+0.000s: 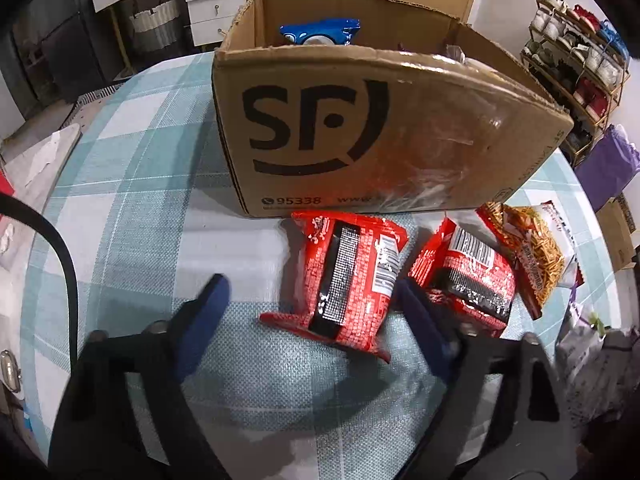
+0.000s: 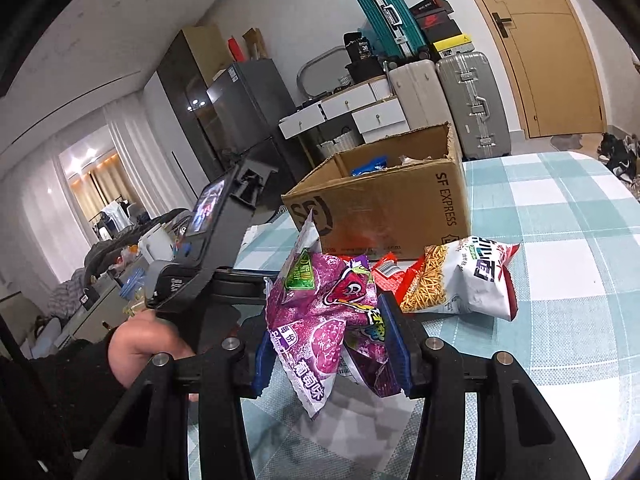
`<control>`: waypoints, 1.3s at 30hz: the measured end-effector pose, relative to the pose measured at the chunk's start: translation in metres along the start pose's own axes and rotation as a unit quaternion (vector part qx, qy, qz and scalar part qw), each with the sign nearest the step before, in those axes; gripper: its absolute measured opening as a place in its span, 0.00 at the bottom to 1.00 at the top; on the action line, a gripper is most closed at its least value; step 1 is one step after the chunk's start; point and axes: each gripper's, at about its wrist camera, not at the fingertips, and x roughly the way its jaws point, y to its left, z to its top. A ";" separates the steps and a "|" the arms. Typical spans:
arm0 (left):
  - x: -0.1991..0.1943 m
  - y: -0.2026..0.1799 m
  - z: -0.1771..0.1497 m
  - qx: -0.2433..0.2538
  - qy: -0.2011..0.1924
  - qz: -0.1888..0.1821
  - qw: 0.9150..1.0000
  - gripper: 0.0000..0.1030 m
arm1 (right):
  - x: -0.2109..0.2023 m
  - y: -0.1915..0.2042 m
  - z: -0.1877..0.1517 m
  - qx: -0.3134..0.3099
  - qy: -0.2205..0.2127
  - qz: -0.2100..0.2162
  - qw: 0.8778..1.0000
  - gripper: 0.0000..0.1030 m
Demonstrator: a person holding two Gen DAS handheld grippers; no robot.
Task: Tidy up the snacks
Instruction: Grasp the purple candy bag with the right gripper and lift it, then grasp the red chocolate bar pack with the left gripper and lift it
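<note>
Partly done: blue packet [image 1: 320, 34] boxed; three packets on surface; left claw [image 1: 308, 304] half-open around red packet [image 1: 348, 276], right claw [image 2: 328, 340] clamped on purple packet [image 2: 320, 320].

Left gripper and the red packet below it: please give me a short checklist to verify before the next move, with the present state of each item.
1. Red packet lies between the left gripper fingers: ok.
2. Pads press on the packet: not ok; gaps show on both sides, the jaws are open.
3. Second red packet is outside the jaws: cannot tell; it lies right beside one finger.
4. Right gripper holds the purple packet firmly: ok, shut on it.
5. Cardboard box is open on top: ok.
6. Free room inside the box: cannot tell; only a blue packet shows.
</note>
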 end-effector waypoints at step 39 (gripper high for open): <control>-0.164 0.011 -0.135 -0.020 -0.129 -0.052 0.990 0.39 | -0.039 -0.010 -0.003 0.051 -0.037 -0.025 0.998 0.47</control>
